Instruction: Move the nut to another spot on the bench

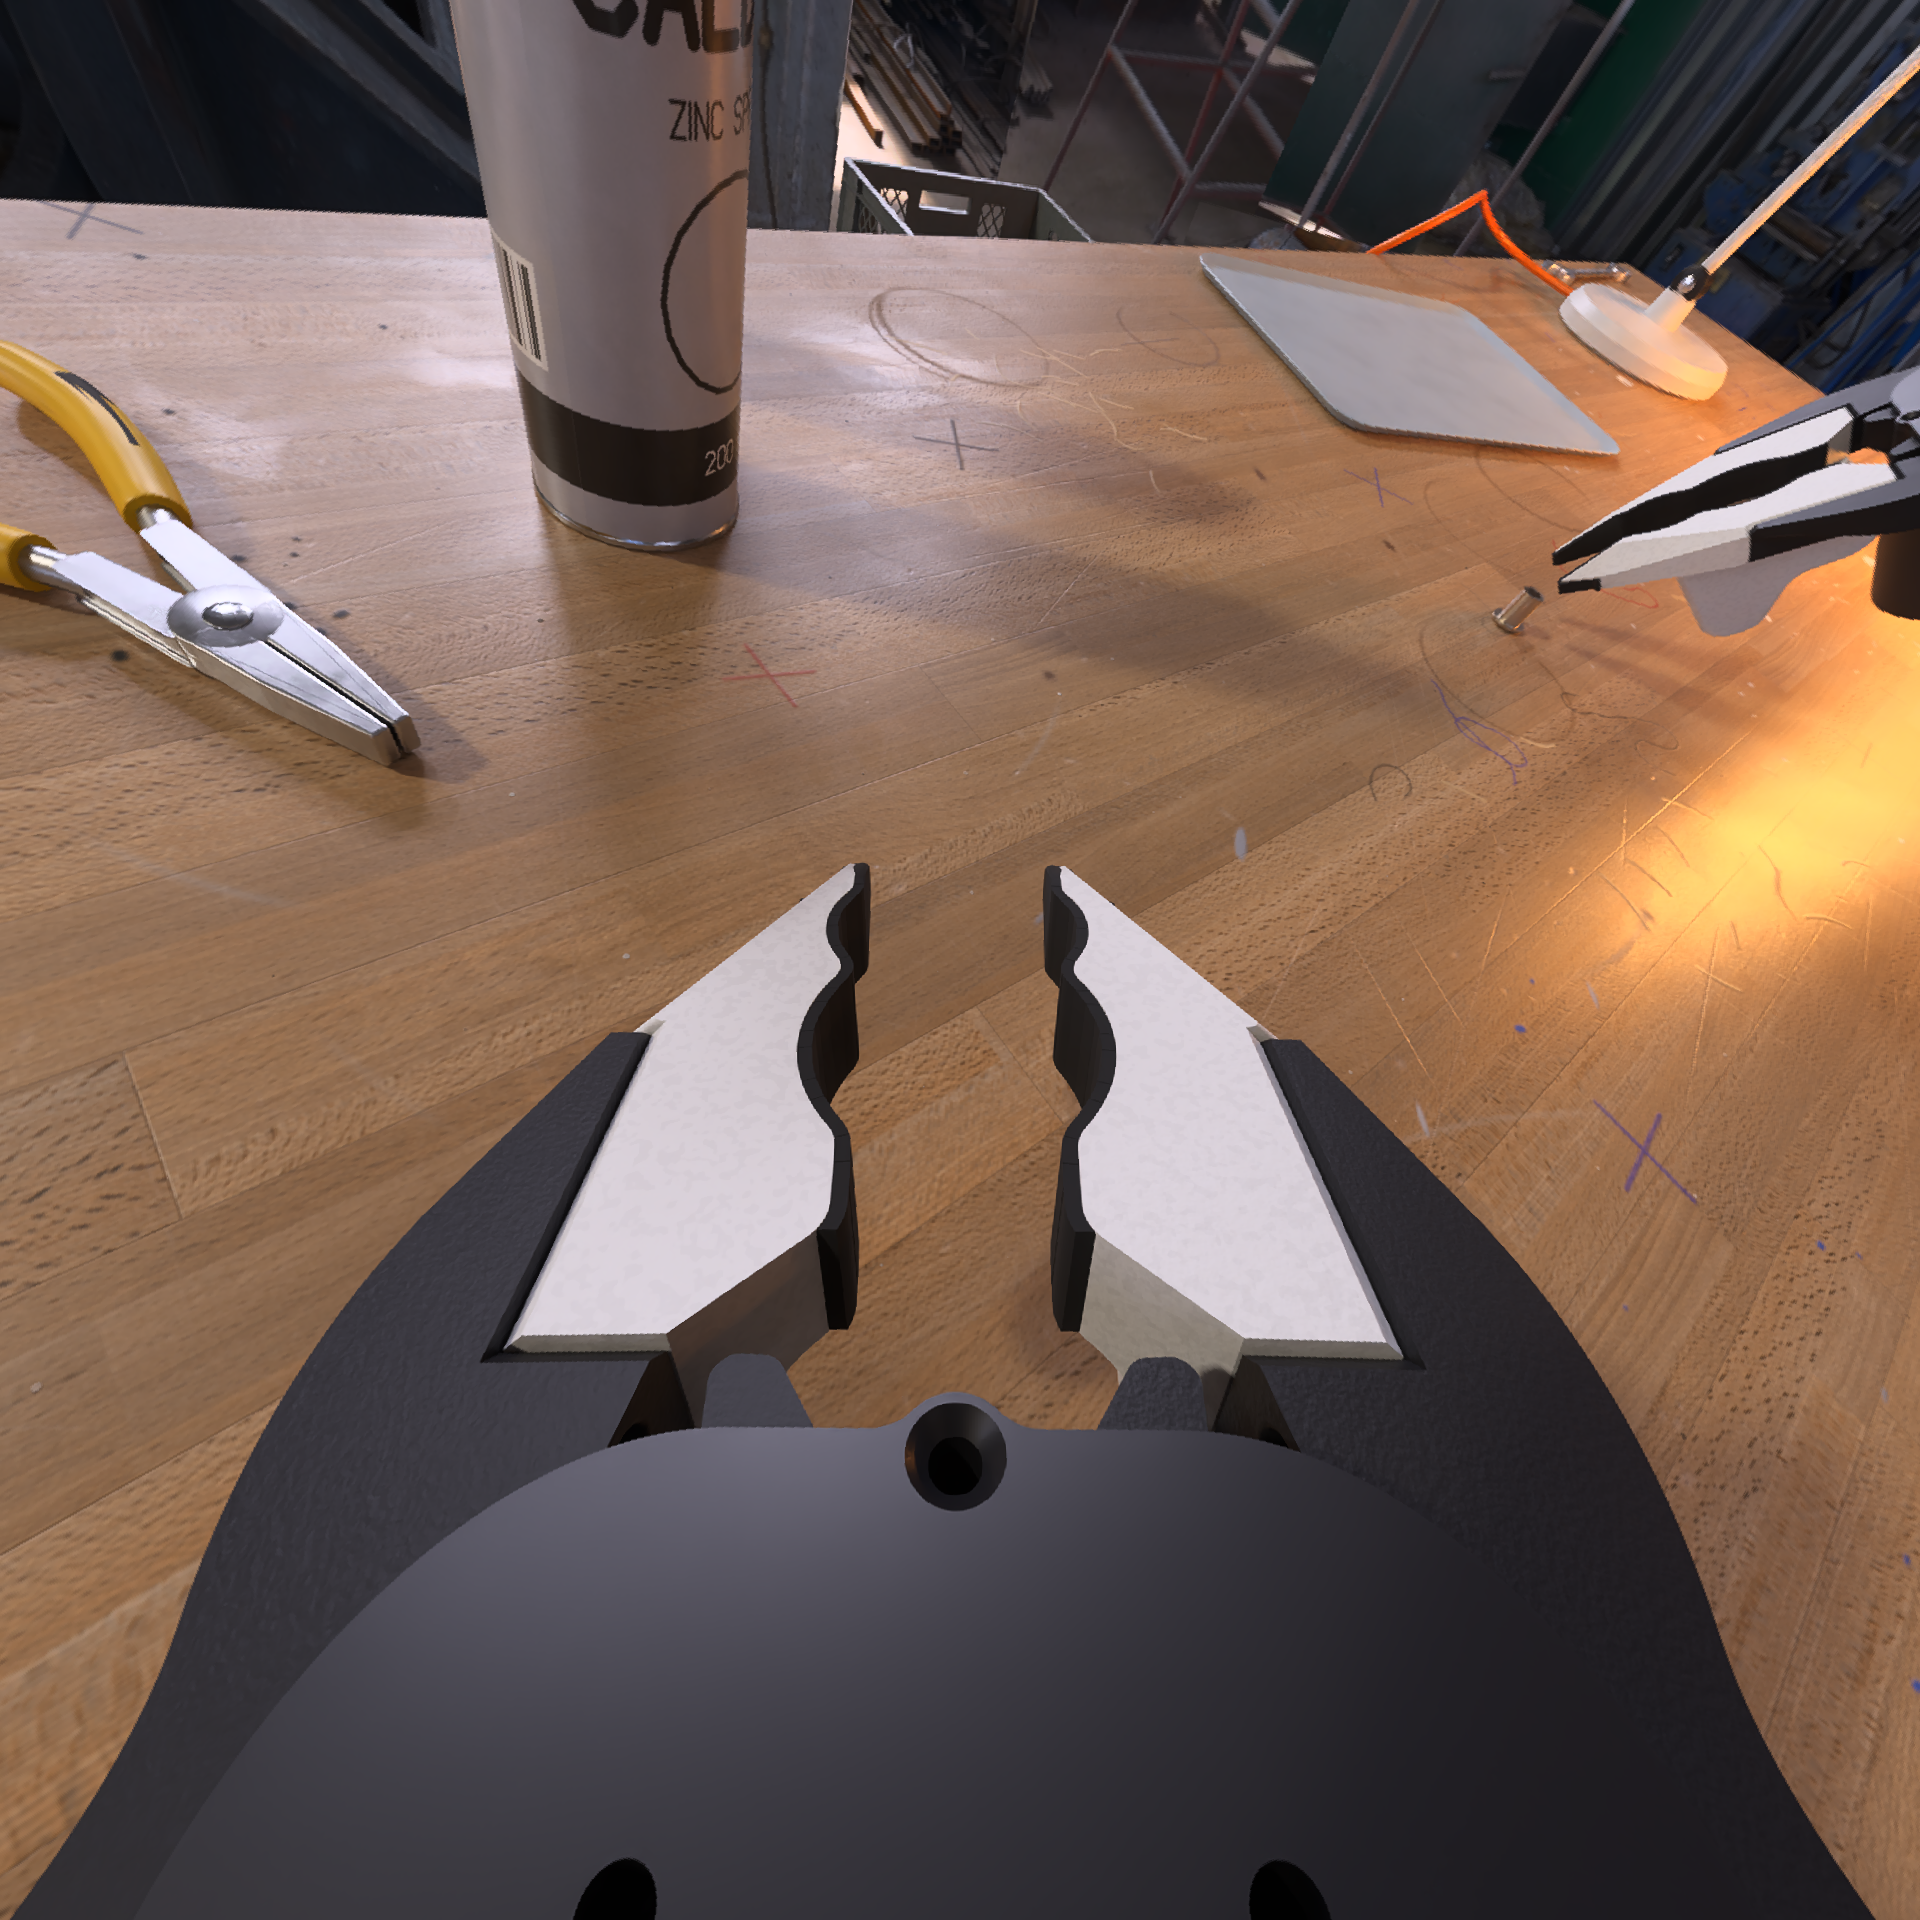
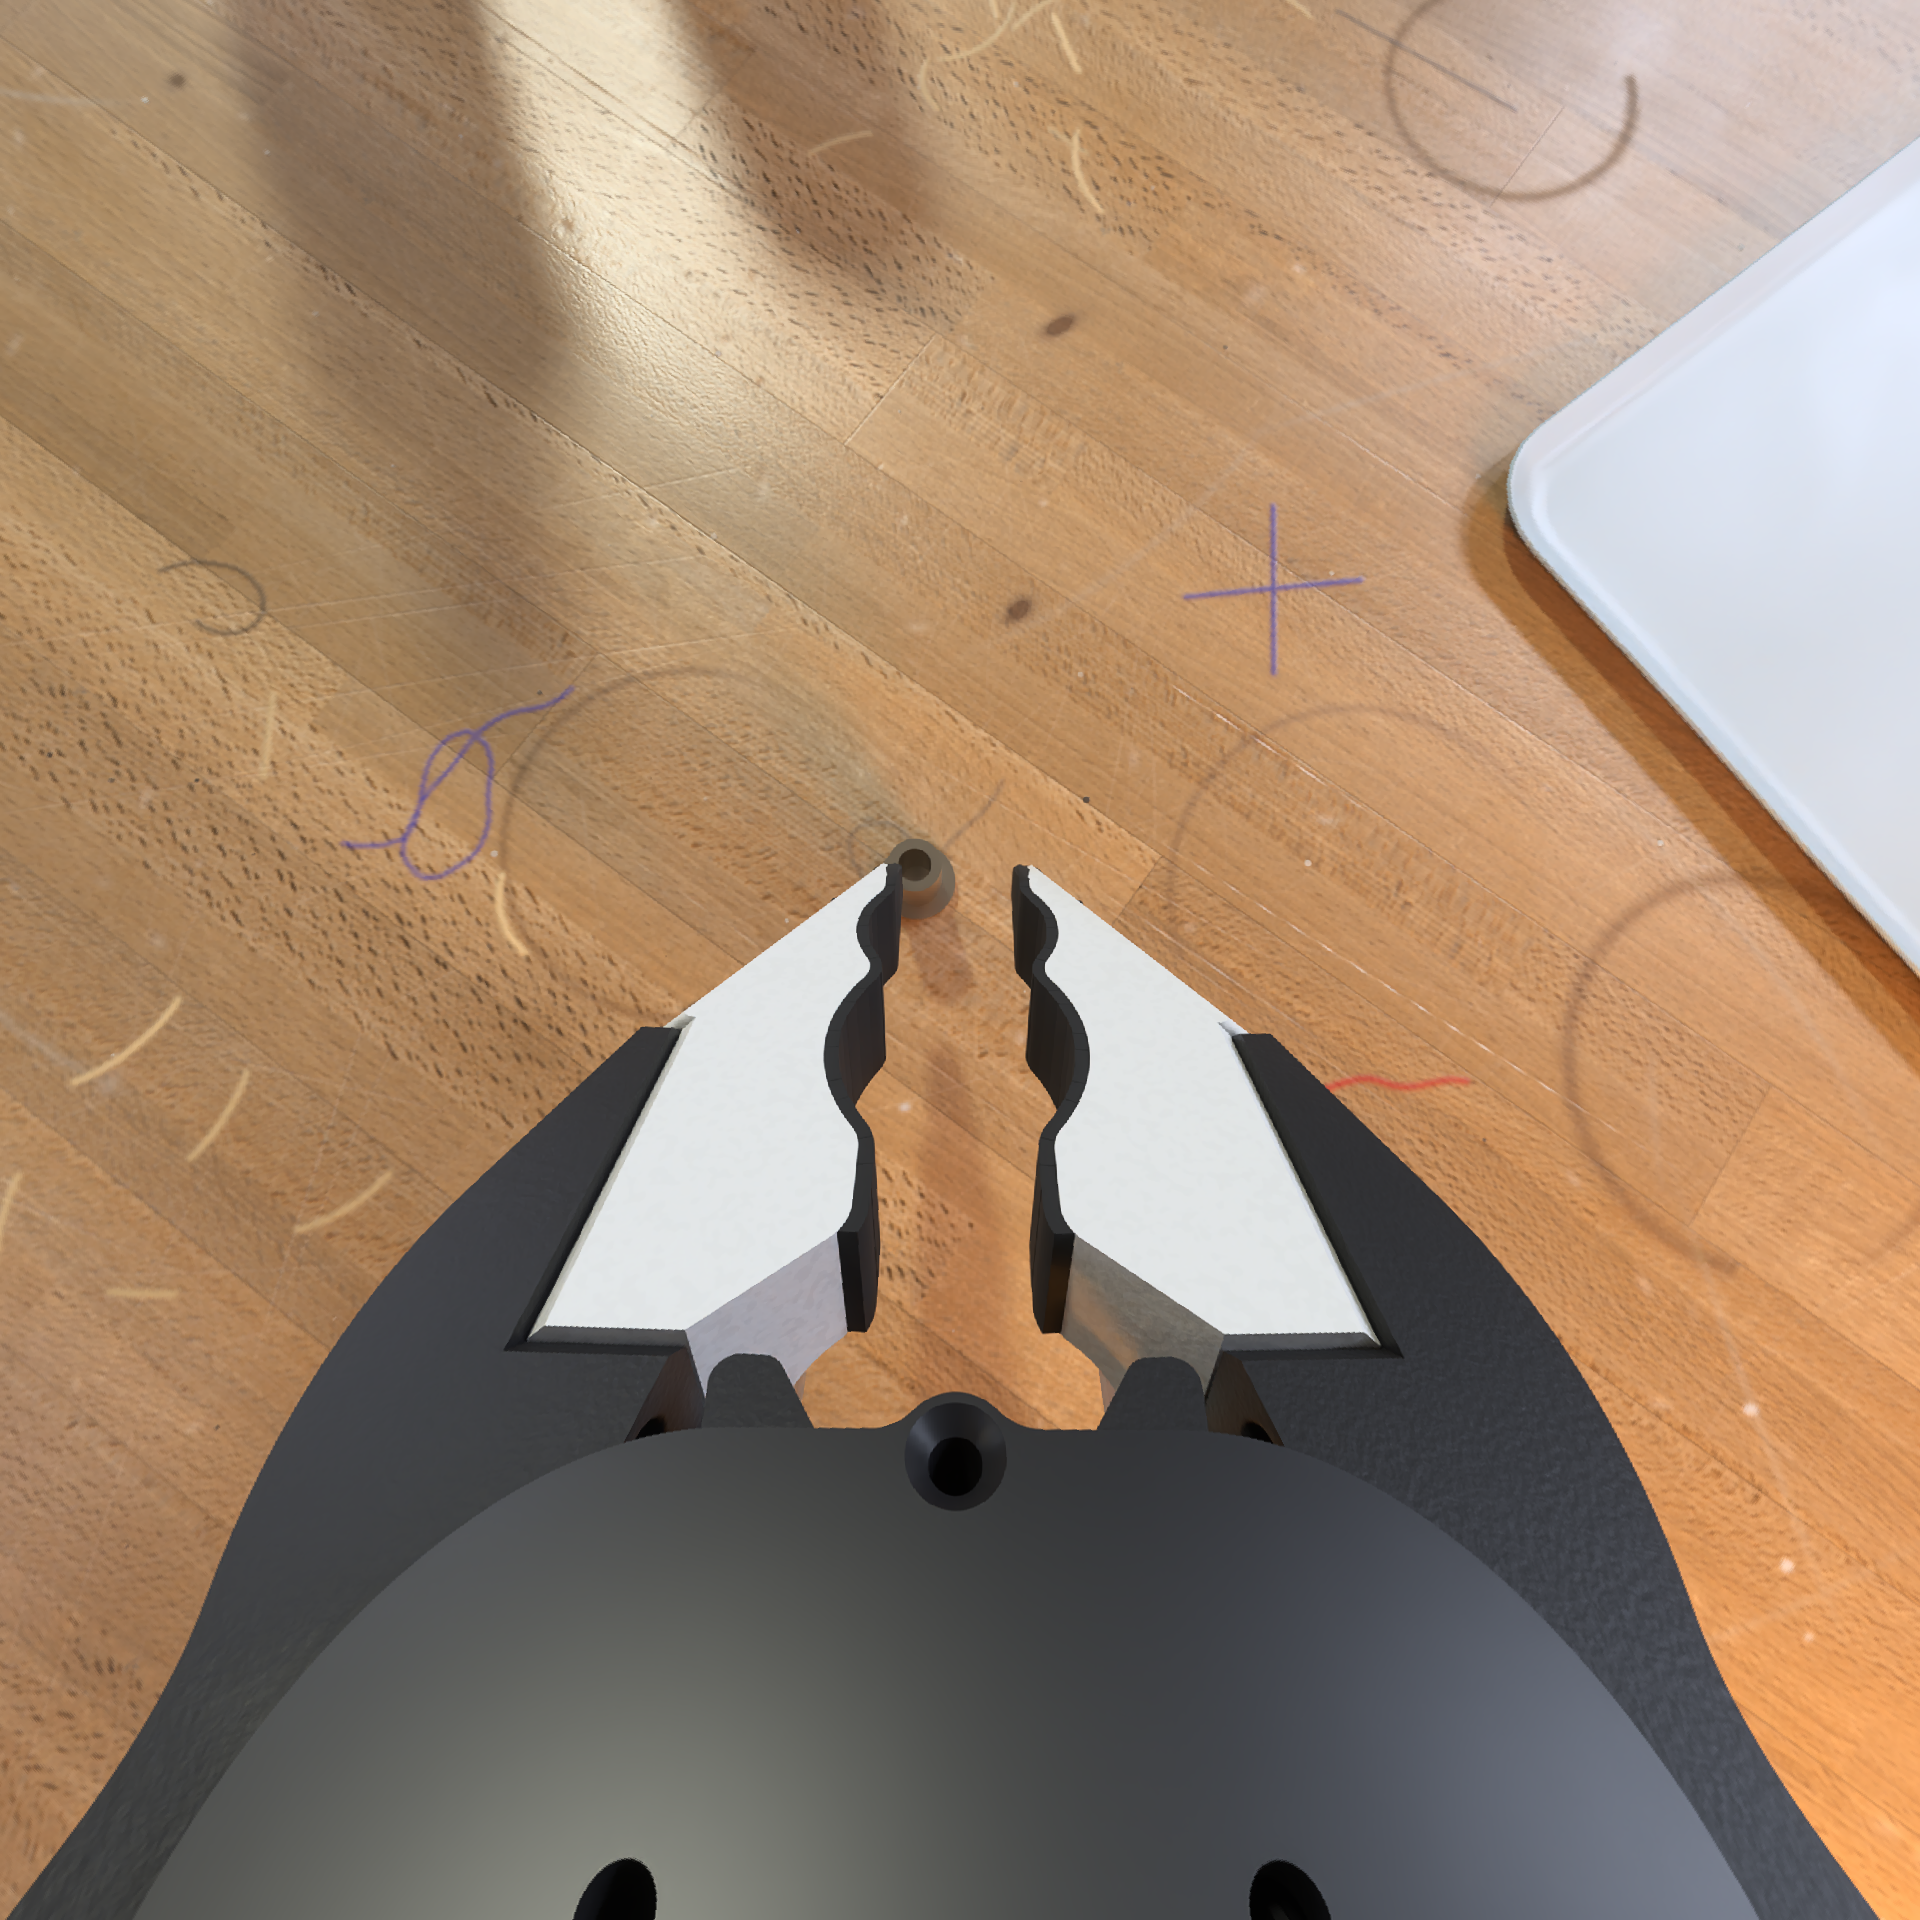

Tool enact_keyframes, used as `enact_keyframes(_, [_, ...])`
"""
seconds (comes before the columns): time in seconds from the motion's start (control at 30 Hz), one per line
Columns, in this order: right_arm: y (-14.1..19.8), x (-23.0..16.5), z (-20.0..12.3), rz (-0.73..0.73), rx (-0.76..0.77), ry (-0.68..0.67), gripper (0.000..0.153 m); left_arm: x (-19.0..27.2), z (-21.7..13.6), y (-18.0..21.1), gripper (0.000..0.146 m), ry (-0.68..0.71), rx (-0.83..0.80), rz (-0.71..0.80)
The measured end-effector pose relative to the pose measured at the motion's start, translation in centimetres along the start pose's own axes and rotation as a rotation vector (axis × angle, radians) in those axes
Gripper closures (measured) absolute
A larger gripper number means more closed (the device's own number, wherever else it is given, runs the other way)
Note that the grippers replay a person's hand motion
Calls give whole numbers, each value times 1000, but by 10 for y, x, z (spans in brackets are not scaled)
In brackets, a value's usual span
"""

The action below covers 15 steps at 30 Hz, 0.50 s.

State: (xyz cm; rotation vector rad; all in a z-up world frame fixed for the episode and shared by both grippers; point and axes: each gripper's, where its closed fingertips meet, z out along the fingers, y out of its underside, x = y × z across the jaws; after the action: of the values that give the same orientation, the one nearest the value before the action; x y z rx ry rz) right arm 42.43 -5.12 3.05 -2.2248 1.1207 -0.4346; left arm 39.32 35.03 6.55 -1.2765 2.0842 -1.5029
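Right wrist view shows the right gripper [image 2: 954, 878], jaws parted and empty, approaching the nut [image 2: 921, 876]; next, straddle and close.

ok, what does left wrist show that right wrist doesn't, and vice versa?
Left wrist only: the open left gripper over bare wood, the yellow-handled pliers, the spray can, the lamp base, an orange cable and a crate behind the bench.

Right wrist only: the hole through the nut, seen end-on just off one fingertip.

Both: the bench, the nut, the white tray, and the open right gripper by the nut, not yet gripping.
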Motion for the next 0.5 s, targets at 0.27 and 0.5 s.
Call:
enact_keyframes(0.27, [4, -8, -5, -8, 6, -15, 128, 0, 0, 1, 113, -1, -2, 2])
enact_keyframes(0.5, [4, -4, 9, -34, -14, -6, 118, 0, 0, 1, 113, -3, -6, 7])
